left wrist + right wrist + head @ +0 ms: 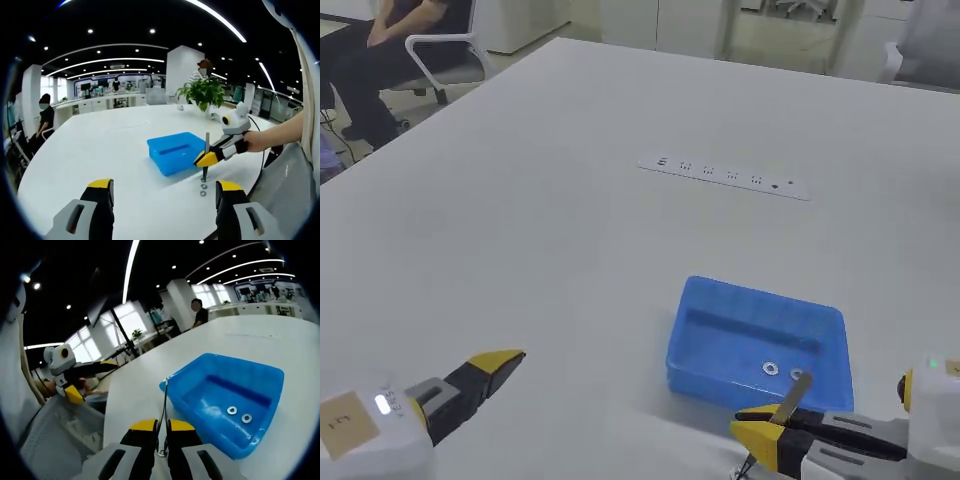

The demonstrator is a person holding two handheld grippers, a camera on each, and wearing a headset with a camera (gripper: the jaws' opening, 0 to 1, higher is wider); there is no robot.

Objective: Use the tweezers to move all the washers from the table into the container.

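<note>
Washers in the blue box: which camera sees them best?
Right gripper view: both washers look big in the box. The head view shows them tiny; in the left gripper view the box wall hides them.

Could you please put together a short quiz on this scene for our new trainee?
1. How many washers lie in the blue container? A one, B two, C four.
2. True or false: the right gripper is shut on the tweezers.
3. Fill in: in the left gripper view, the left gripper stands ___, with two washers on the table ahead of it.
Key: 1 B; 2 true; 3 open.
</note>
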